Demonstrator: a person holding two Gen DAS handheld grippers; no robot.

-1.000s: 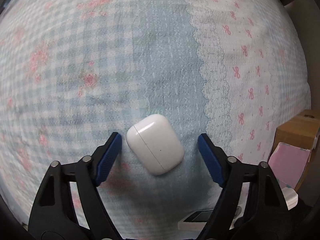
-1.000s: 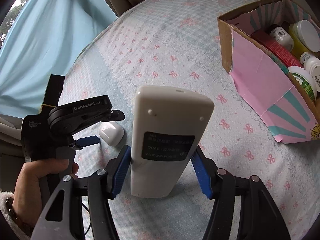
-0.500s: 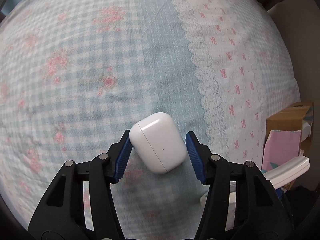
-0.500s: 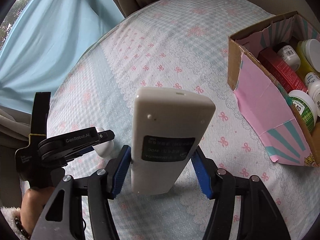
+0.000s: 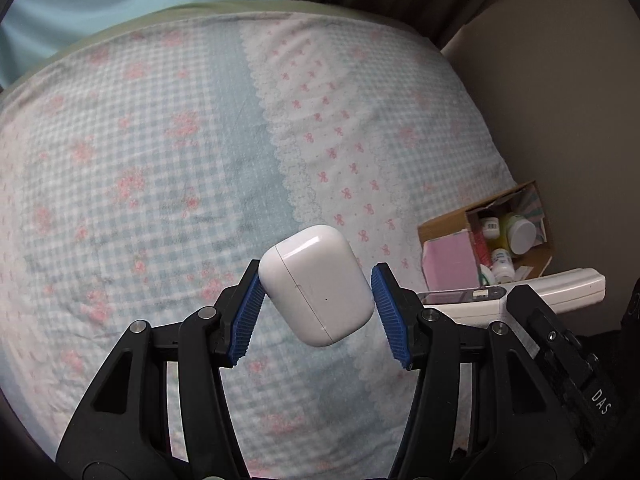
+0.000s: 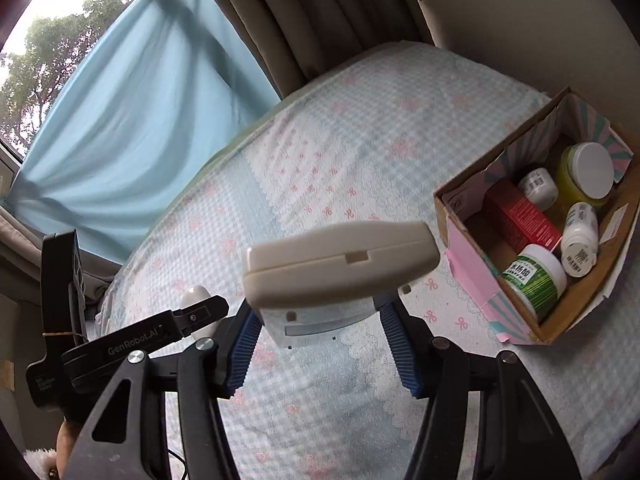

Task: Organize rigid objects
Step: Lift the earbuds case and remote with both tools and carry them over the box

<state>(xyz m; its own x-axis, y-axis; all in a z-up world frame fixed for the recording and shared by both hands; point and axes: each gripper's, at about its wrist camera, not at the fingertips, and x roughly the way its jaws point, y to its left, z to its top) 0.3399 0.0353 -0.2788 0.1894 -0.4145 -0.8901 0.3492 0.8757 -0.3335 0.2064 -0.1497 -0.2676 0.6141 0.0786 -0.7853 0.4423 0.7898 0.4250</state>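
Grippers: two, both loaded. Left gripper point(image 5: 316, 312) is clamped on one white earbud case point(image 5: 314, 284), blue pads pressed on both its sides, case tilted and off the bedspread point(image 5: 140, 184). Right gripper point(image 6: 320, 340) is clamped on one white remote point(image 6: 340, 264), far end pointing away from the camera, also clear of the bed. One cardboard box point(image 6: 460, 256) sits on the bedspread at the right of the right-wrist view, near the wall, pink flap folded out toward the camera. Inside, counted: one red carton point(image 6: 520, 216), one green-label jar point(image 6: 534, 278), one yellow jar with white lid point(image 6: 586, 172), two small white bottles point(image 6: 580, 236); anything below them is hidden. Left gripper body shows low left in the right view, hiding most of the case. Blue curtain point(image 6: 132, 120) and brown drapes point(image 6: 320, 12) behind the bed. From the left wrist, the remote and the right gripper overlap the box's near edge.
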